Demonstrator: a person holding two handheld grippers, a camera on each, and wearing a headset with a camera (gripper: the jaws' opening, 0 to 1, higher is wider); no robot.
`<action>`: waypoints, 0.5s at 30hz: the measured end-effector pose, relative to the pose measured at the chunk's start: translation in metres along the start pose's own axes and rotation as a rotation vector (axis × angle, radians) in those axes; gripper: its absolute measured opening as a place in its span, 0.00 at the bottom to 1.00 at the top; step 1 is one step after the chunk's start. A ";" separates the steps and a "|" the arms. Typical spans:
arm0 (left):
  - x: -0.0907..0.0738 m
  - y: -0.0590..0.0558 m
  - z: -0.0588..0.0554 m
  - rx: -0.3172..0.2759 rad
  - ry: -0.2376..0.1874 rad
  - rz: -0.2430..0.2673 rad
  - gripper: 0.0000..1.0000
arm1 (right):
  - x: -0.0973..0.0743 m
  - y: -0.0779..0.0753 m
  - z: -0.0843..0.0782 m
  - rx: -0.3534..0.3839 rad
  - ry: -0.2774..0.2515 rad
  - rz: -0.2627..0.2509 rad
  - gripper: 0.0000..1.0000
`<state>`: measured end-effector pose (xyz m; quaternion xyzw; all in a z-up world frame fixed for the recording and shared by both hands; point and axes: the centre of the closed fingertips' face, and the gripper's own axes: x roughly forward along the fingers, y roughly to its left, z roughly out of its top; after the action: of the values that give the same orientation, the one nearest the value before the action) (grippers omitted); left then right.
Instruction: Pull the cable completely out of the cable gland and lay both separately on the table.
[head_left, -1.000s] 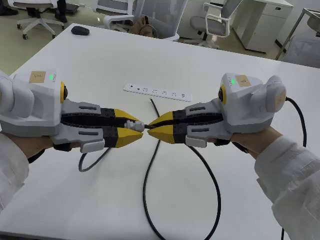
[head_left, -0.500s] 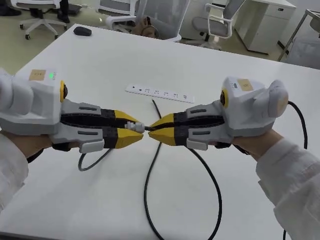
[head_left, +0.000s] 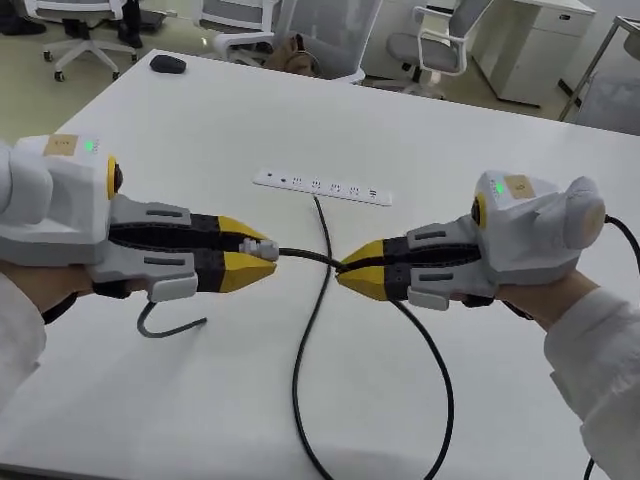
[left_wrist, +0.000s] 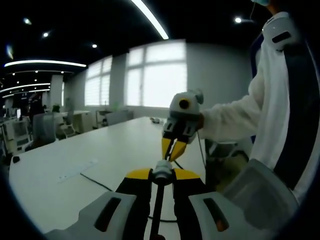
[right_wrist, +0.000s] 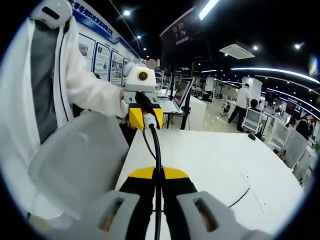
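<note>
My left gripper (head_left: 268, 252) is shut on a small white cable gland (head_left: 262, 250), held a little above the table. A black cable (head_left: 310, 259) runs from the gland across a short gap into my right gripper (head_left: 345, 272), which is shut on it. In the left gripper view the gland (left_wrist: 162, 170) sits between my yellow jaws, with the right gripper (left_wrist: 174, 145) just beyond. The right gripper view looks along the cable (right_wrist: 156, 150) to the gland (right_wrist: 148, 120) in the left gripper (right_wrist: 145, 116). A short hooked tail of cable (head_left: 165, 325) lies under the left gripper.
The rest of the cable loops over the white table (head_left: 200, 130) toward its near edge. A white power strip (head_left: 320, 186) lies behind the grippers. A dark mouse (head_left: 167, 63) sits at the far left corner. Office chairs (head_left: 440, 40) stand beyond the table.
The two grippers have drawn apart sideways, and a longer stretch of black cable shows between them. The tail under the left gripper has grown shorter.
</note>
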<state>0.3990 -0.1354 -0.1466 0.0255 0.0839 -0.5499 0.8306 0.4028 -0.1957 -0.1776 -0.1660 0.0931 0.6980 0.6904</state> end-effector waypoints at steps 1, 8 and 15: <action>0.000 0.000 0.000 0.001 0.001 0.000 0.17 | -0.002 -0.001 -0.003 0.006 0.004 -0.006 0.02; 0.000 0.001 0.002 -0.010 -0.002 -0.004 0.17 | -0.010 -0.001 -0.016 0.033 0.020 -0.028 0.02; 0.002 -0.001 0.002 -0.033 0.003 -0.012 0.17 | -0.009 -0.003 -0.021 0.050 0.028 -0.040 0.02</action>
<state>0.3996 -0.1378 -0.1449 0.0120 0.0944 -0.5534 0.8274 0.4077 -0.2119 -0.1936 -0.1602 0.1171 0.6790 0.7068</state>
